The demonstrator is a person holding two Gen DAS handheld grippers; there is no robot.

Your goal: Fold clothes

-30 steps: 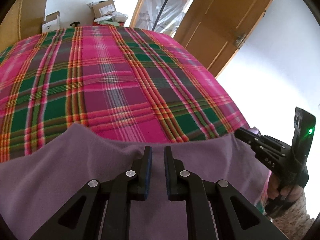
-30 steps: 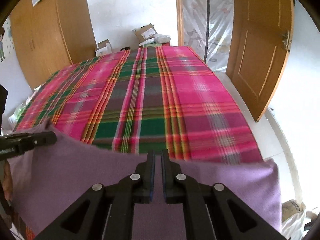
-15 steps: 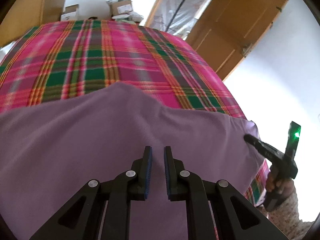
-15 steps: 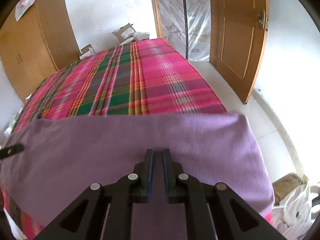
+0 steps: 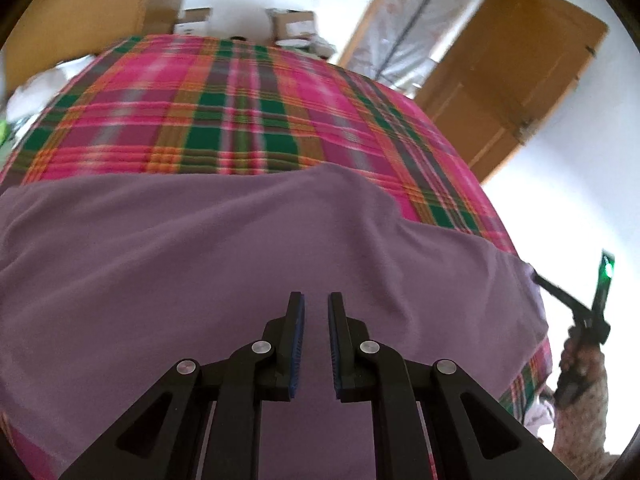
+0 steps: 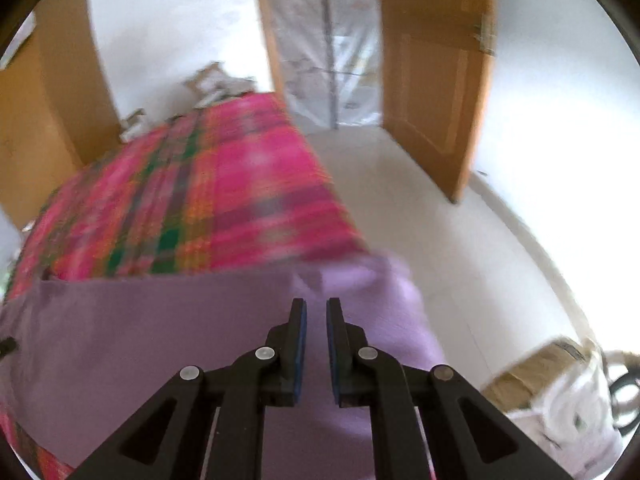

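A purple garment [image 5: 240, 260] hangs spread between my two grippers over the near end of a bed with a pink and green plaid cover [image 5: 240, 112]. My left gripper [image 5: 316, 304] is shut on its near edge, with cloth showing in the narrow gap between the pads. In the left wrist view my right gripper [image 5: 538, 278], held by a hand [image 5: 580, 360], pinches the garment's far right corner. The right wrist view is blurred; there my right gripper [image 6: 316, 308] is shut on the purple garment [image 6: 160, 340], whose right end droops past the plaid bed [image 6: 224, 200]. My left gripper's tip [image 6: 8, 346] shows at the far left.
A wooden door [image 5: 512, 80] stands open to the right of the bed, beside a plastic-covered doorway [image 6: 320, 40]. Cardboard boxes [image 5: 292, 26] sit beyond the bed's far end. On the white floor at the right lie a box [image 6: 552, 364] and a white bag [image 6: 576, 416].
The garment has come up and forward, now covering much more of the bed's near end. The right gripper has swung right, toward the bed's edge and the floor.
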